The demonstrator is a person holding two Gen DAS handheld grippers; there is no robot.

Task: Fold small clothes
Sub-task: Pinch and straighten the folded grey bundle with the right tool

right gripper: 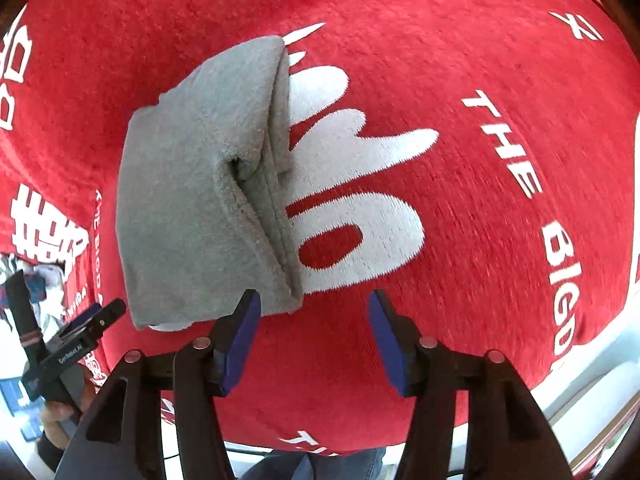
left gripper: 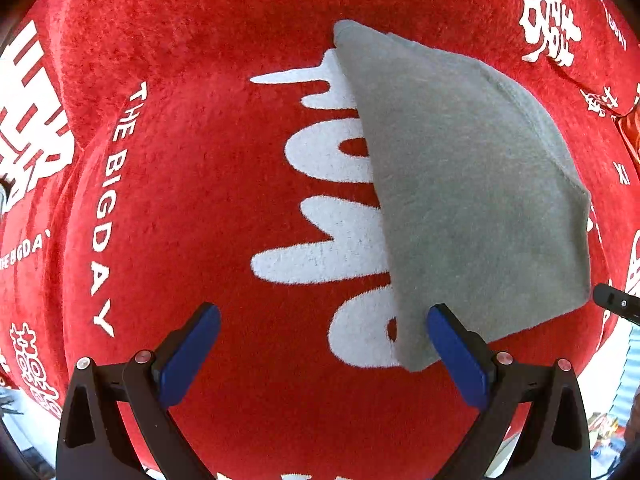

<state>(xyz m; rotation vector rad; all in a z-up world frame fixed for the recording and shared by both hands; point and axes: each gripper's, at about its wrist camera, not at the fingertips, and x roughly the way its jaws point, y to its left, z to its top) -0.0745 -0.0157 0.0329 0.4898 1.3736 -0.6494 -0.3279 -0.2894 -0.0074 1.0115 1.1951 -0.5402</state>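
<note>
A small grey garment (left gripper: 472, 184) lies folded on the red cloth with white lettering (left gripper: 200, 160). In the right wrist view the grey garment (right gripper: 192, 192) shows its stacked hemmed edges facing right. My left gripper (left gripper: 324, 320) is open and empty, its right pad beside the garment's near corner. My right gripper (right gripper: 314, 308) is open and empty, its left pad just at the garment's near edge. The left gripper also shows in the right wrist view (right gripper: 86, 322) at the lower left, held in a hand.
The red cloth (right gripper: 500, 160) covers the whole work surface and drapes over its near edge. The tip of the other gripper (left gripper: 616, 300) shows at the right edge of the left wrist view. Clutter lies beyond the cloth at the lower left (right gripper: 36, 280).
</note>
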